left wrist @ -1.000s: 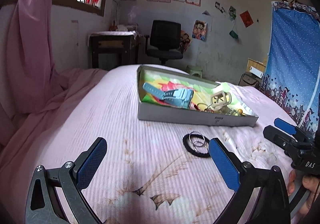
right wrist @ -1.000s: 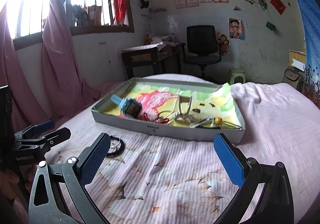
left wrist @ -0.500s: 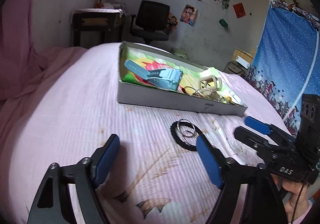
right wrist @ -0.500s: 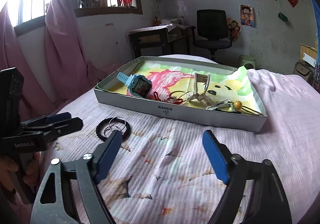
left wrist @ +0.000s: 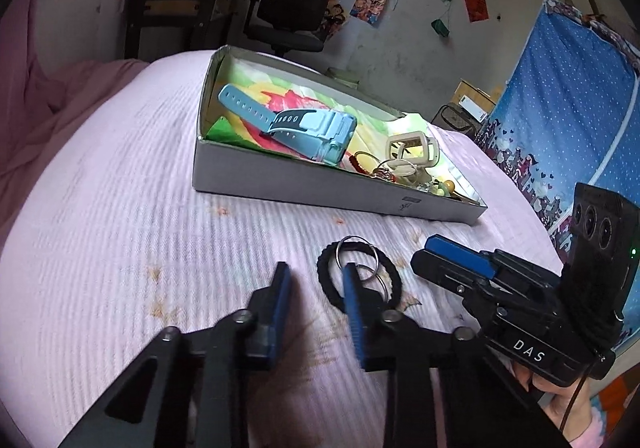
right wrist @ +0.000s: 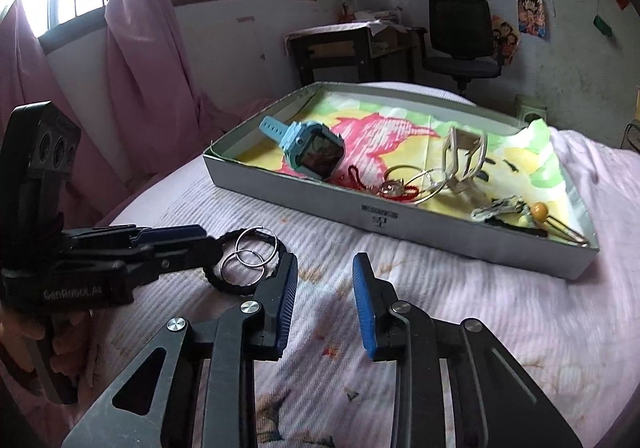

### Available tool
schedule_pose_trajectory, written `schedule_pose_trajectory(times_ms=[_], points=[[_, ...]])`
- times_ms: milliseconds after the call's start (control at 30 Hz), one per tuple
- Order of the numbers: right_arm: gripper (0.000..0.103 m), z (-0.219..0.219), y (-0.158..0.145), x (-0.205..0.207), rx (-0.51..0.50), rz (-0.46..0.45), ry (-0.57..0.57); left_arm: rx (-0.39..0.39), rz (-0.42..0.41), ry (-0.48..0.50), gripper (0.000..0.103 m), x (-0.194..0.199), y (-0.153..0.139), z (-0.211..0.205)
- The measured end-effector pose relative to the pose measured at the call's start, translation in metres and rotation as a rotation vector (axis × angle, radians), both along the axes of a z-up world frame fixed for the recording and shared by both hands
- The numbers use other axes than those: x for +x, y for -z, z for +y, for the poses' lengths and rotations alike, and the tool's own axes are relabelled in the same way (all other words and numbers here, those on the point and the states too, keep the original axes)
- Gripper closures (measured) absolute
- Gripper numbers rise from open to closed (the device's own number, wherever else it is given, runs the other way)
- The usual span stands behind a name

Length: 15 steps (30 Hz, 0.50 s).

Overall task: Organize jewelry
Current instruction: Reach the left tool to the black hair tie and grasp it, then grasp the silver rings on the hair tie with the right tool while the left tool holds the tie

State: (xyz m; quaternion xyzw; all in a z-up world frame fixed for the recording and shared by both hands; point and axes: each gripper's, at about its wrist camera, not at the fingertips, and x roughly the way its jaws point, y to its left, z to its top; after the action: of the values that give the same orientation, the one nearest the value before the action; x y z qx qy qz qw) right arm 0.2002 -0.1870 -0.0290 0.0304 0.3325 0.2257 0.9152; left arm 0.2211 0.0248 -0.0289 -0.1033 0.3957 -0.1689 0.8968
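A black hair tie [left wrist: 390, 280] with two silver rings [left wrist: 356, 248] on it lies on the pink bedsheet in front of a grey box [left wrist: 280, 184]. The box holds a blue watch [left wrist: 312, 128], a cream clip [left wrist: 412, 148] and small trinkets. My left gripper [left wrist: 316, 280] hovers at the tie's left edge. Its jaws are closing, a narrow gap remains, and the pads press on nothing. My right gripper [right wrist: 326, 276] is just right of the hair tie [right wrist: 224, 284]. Its jaws are closing too, with only sheet between them. The left gripper's tips [right wrist: 192, 236] reach the tie's far side.
A person's hand [right wrist: 24, 332] holds each tool. Beyond the bed stand a black office chair [left wrist: 292, 16] and a dark desk [left wrist: 172, 12]. Pink curtains [right wrist: 136, 80] hang at the left and a blue cloth [left wrist: 560, 108] at the right.
Both grippers' jaws have narrowed from wide open to a small gap. Both have tilted downward and come closer to the hair tie from opposite sides.
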Motion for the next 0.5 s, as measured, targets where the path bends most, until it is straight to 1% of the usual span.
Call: schedule_pose_trajectory(times_ms=[67, 133, 300, 500], points=[[0.079, -0.003, 0.003, 0.002, 0.018, 0.014, 0.004, -0.001, 0.008, 0.007, 0.094, 0.002, 0.002, -0.002], [0.079, -0.005, 0.005, 0.003, 0.029, 0.022, 0.006, -0.002, 0.007, 0.008, 0.097, 0.002, 0.003, -0.002], [0.079, -0.003, 0.008, 0.004, 0.028, 0.027, -0.010, -0.025, -0.005, -0.008, 0.098, 0.000, 0.003, 0.001], [0.079, 0.005, 0.008, 0.002, 0.008, 0.030, -0.037, -0.022, -0.022, -0.037, 0.098, -0.003, 0.001, 0.004]])
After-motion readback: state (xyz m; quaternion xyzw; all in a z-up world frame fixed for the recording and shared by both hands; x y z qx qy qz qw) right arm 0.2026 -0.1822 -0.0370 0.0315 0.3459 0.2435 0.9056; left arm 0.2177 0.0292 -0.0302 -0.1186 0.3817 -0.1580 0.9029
